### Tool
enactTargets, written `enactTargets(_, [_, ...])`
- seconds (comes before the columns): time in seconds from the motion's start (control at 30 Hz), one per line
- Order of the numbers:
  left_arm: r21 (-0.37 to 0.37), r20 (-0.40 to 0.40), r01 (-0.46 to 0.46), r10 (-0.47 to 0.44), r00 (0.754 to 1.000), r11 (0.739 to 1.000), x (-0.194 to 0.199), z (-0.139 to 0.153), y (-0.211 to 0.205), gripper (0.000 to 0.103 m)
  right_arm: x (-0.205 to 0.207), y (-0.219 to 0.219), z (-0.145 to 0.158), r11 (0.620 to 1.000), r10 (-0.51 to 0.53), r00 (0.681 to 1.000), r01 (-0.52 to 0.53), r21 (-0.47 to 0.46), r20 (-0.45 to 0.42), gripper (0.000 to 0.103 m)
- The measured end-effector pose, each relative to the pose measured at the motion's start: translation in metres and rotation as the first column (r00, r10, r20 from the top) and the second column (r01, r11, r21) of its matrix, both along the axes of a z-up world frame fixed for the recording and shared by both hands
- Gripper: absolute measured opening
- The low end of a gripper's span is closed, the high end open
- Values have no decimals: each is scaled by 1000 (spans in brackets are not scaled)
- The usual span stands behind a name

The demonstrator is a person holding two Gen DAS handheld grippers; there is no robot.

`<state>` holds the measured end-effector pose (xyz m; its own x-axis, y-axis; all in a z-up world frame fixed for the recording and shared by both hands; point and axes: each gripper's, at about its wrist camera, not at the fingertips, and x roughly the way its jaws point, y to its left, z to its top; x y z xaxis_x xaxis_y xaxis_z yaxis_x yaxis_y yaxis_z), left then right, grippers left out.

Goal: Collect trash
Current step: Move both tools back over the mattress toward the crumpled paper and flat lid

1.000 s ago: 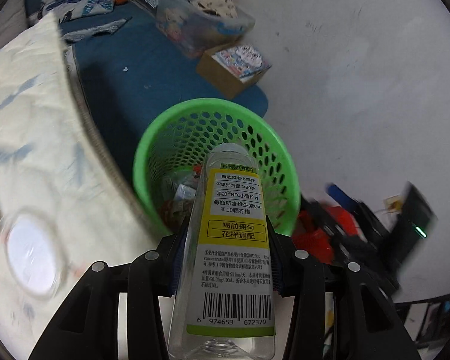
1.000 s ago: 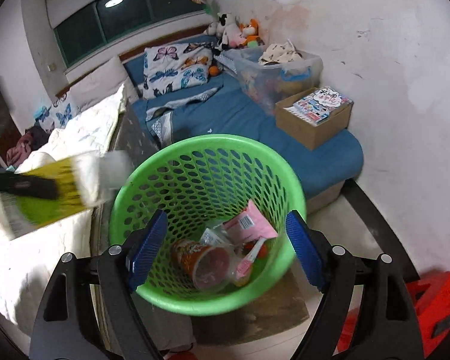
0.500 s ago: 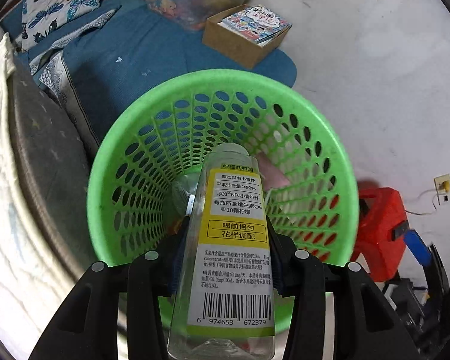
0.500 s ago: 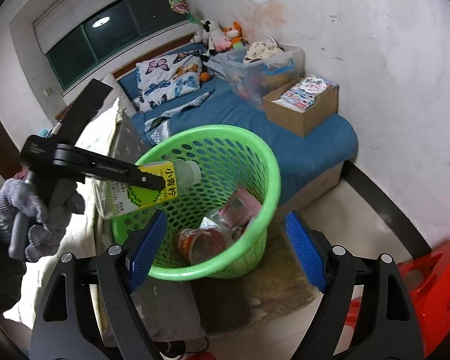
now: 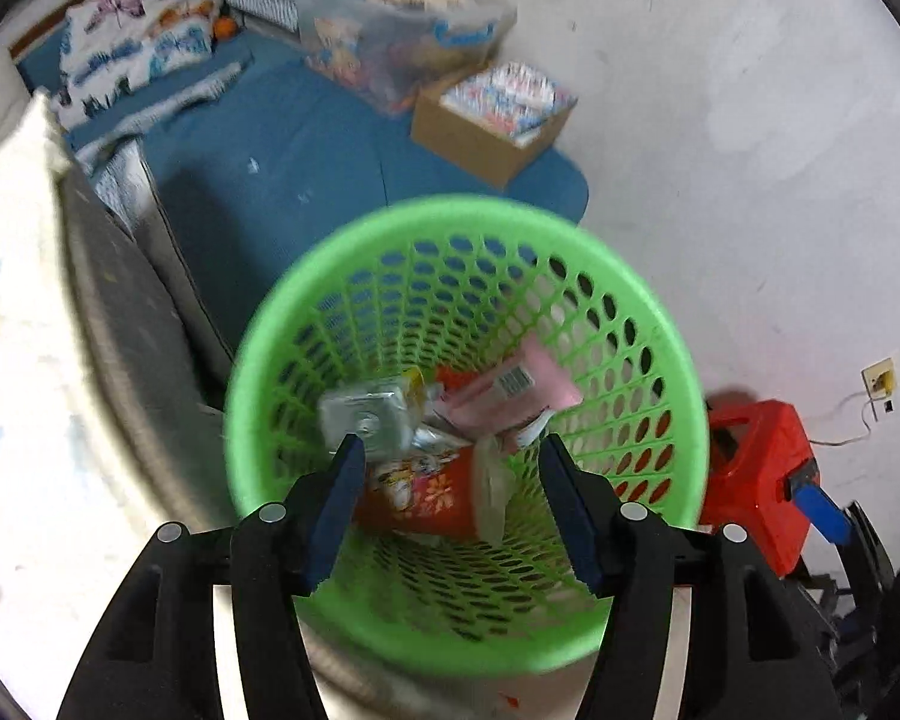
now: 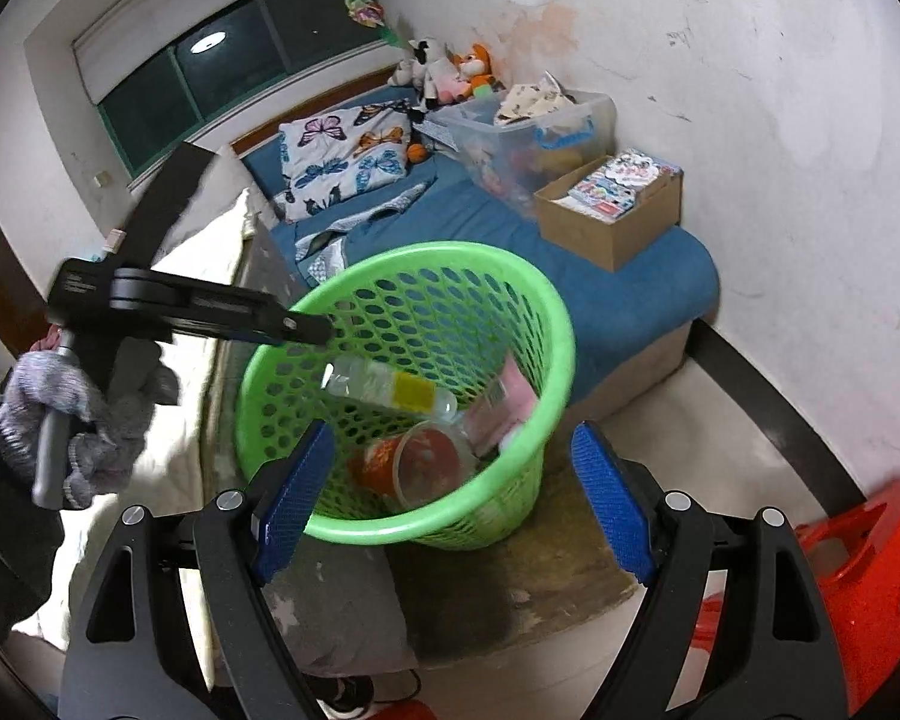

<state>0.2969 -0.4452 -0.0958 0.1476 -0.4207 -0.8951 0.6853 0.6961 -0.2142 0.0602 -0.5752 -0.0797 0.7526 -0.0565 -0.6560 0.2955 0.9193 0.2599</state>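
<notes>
Two grippers pointed at the green basket [image 6: 426, 372], which stood on the floor against the near end of the blue bed [image 6: 630, 294]. The left gripper [image 5: 450, 480] hung above the basket's mouth and pointed steeply down into it; its jaws were opening, and nothing lay between its blue-padded fingers [image 5: 336, 510]. In the right wrist view the same tool reached in from the left, its tip over the basket's left rim, held by a hand in a grey knitted glove [image 6: 60, 414]. Just below that tip the clear bottle [image 6: 390, 387], with its yellow label, lay tilted inside the basket, touching neither gripper, over an orange-red cup [image 6: 414, 462] and a pink packet [image 6: 504, 408]. In the left wrist view the bottle showed only as a blurred pale shape. The right gripper [image 6: 450, 504] stayed outside the basket on its near side, fingers released and spread wide, empty. A cardboard box [image 6: 612, 216] of picture books and a clear storage bin [image 6: 528, 132] sat on the bed beyond the basket. A red plastic object [image 5: 756, 468] stood on the floor to the basket's right.
</notes>
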Motion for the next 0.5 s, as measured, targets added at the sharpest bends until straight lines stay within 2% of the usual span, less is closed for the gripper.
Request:
enactTargets(0.27, [-108,100,-74,85,991,991,-30,57,86,68,9,39,18,996,86,996,-86,-3,28,82])
enactTargets(0.37, [-141,109,-111,127,986,984,-40,67,123,72,17,58,23,992,127,991,-126,-8,37,83])
enactTargets(0.5, [-148,167,-153,178,970,977,-57,74,166,72,32,84,28,983,185,982,-185,-6,47,83])
